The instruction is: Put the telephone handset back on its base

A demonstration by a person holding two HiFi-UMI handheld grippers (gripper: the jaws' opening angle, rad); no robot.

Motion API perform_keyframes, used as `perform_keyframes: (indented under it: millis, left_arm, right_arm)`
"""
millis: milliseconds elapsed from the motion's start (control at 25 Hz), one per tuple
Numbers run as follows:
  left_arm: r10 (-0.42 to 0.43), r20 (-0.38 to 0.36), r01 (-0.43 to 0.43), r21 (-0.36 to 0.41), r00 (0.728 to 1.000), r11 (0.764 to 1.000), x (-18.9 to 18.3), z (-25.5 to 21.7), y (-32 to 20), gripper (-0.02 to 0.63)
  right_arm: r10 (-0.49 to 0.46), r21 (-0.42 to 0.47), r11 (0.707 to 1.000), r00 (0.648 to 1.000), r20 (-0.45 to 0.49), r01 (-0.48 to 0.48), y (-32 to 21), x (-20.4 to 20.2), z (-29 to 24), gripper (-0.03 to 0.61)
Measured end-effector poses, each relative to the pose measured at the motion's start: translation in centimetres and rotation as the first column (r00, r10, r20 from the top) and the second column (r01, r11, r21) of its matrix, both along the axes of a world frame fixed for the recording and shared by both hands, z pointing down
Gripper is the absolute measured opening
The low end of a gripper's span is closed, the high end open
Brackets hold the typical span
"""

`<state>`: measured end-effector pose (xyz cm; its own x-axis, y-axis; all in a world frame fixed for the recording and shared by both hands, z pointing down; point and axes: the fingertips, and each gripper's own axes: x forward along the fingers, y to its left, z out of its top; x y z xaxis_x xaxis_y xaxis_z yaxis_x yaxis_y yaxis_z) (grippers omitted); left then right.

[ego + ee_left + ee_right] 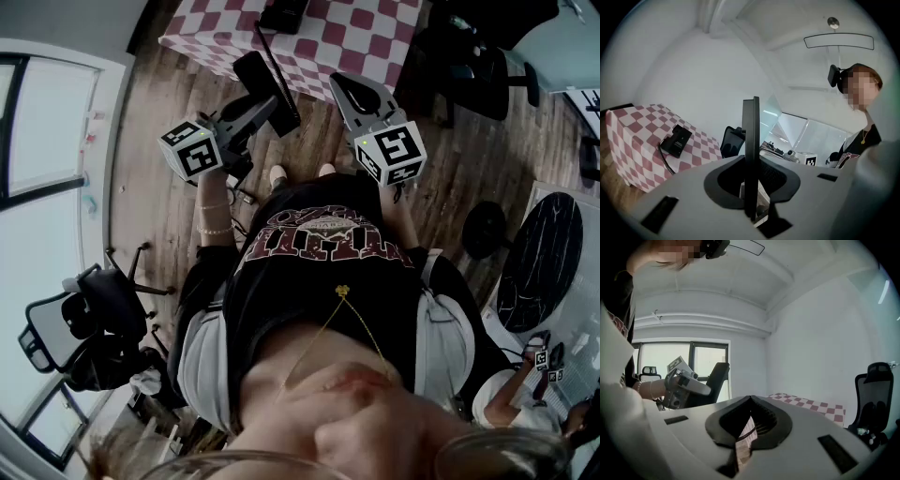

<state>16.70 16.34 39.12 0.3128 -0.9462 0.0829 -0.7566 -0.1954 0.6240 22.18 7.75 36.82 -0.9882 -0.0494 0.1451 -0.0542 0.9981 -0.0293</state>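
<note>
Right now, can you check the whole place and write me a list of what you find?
Surface: table under a red-and-white checked cloth.
Job's things: phone base lies on the table; handset is off it, held in the air.
Clutter: nothing seen.
Grippers: left gripper is clamped on the handset; right gripper is shut and empty.
Cables: coiled cord runs from the base down the cloth.
Surroundings: wooden floor, office chair, windows.
</note>
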Motion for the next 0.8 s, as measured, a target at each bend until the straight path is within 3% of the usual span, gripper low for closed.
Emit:
perform_keyframes:
  millis: [520, 800]
  left_arm:
    - [-0.063, 0.006, 0.063, -0.022, 0.998, 0.998, 1.4, 0.9, -2.0, 0.081]
    - [-0.114, -0.053, 0.113, -0.032, 0.992, 0.993, 1.2, 1.9, -1.8, 0.081]
  right_arm:
    - [-0.065, -0.027, 0.997, 0.998, 0.016, 0.066, -1.7, 1.4, 0.3, 0.02]
    - [-0.092, -0.027, 0.995, 0.996, -0.001, 0.092, -1.7, 1.6, 0.9, 0.02]
